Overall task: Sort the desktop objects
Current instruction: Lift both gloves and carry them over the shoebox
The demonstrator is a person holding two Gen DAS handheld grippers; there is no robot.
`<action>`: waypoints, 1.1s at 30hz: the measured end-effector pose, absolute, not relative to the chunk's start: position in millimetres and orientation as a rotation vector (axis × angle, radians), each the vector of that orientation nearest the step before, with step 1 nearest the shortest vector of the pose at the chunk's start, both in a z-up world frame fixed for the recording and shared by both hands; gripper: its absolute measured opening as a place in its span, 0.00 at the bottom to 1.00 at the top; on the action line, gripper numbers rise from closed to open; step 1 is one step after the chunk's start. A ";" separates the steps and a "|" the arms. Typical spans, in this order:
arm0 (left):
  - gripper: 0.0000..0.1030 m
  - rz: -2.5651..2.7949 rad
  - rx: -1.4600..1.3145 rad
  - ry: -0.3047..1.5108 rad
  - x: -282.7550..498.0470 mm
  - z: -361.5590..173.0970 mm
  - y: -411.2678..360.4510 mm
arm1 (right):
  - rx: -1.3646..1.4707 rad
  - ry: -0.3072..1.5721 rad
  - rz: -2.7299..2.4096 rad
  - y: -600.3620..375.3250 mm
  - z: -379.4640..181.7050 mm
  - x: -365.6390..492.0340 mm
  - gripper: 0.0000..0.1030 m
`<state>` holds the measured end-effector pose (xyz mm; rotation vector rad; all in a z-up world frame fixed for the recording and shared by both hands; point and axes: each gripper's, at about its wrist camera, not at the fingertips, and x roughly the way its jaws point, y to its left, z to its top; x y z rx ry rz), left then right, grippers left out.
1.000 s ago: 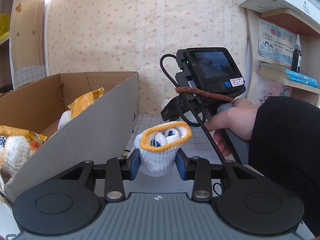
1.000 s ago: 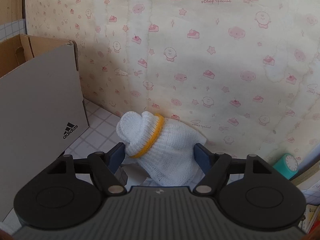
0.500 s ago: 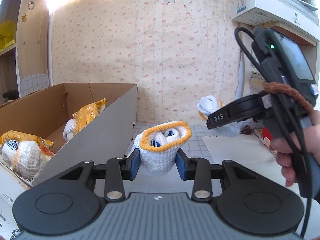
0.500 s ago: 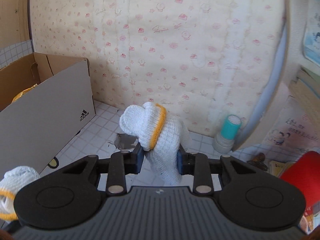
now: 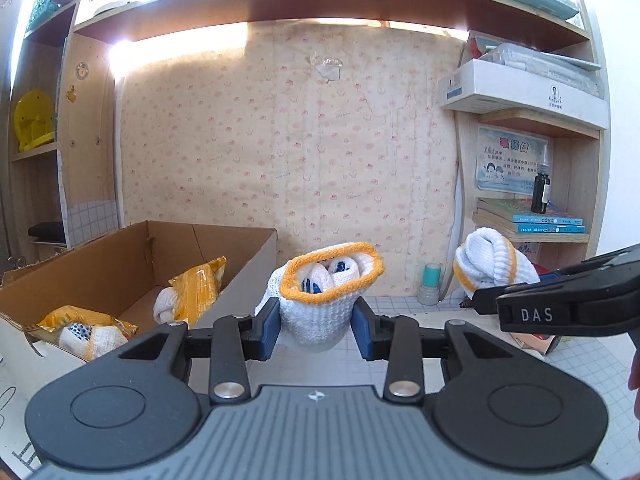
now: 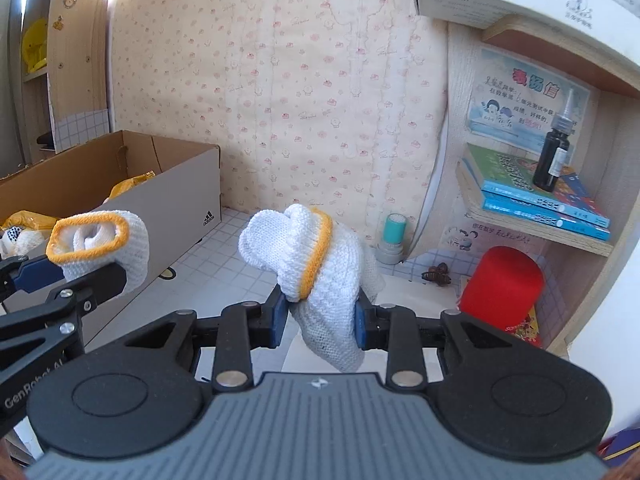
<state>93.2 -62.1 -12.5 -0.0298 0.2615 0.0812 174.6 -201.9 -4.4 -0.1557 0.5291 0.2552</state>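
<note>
A rolled white knit glove bundle with an open orange-trimmed cuff (image 5: pixel 320 304) sat upright, its cuff mouth facing up and showing blue-dotted fabric tucked inside. A second rolled white glove bundle with an orange band (image 6: pixel 316 264) leaned tilted, raised above the tiled desk. The open cardboard box (image 5: pixel 256 276) at the left held similar bundles and yellow packets (image 5: pixel 196 288).

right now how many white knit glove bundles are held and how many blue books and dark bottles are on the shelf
white knit glove bundles with orange cuffs, held: 2 (one in the left hand-held gripper at, one in the right hand-held gripper at)
blue books: 2
dark bottles: 1
total: 5
</note>
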 end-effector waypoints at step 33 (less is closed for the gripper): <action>0.39 0.284 -0.058 0.180 57.0 16.2 47.9 | -0.172 0.401 0.413 -102.1 42.0 116.3 0.31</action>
